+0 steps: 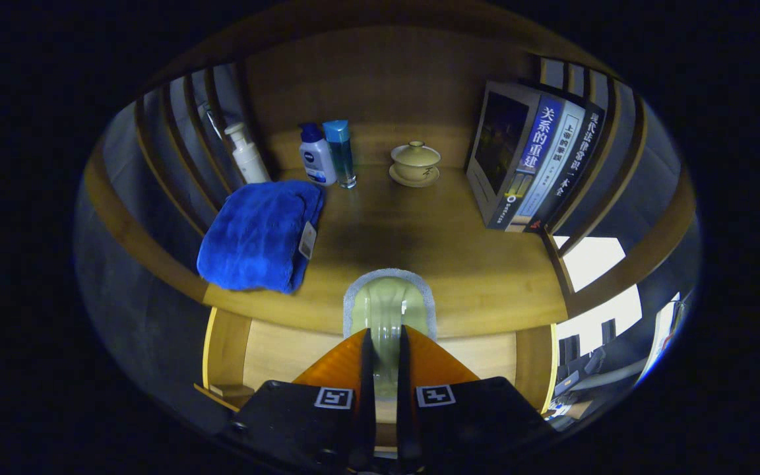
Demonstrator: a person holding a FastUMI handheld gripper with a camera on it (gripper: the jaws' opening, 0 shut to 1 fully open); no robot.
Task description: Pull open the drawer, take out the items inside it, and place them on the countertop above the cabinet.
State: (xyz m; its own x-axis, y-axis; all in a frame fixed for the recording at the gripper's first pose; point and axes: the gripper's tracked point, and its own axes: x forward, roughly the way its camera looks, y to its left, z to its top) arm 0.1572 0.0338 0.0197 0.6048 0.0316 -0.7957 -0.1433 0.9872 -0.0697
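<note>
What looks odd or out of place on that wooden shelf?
Little stands out. The blue towel overhangs the countertop edge, and the books lean. The tongs are shut on a pale green item at the front edge.

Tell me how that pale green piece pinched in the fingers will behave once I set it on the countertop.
The pale green piece looks glazed and smooth, so probably stiff, slippery and chip-prone. The gripper pinches it by a thin edge, so it may pivot when released. It hangs over the countertop's front edge; release it further in, clear of the blue towel.
</note>
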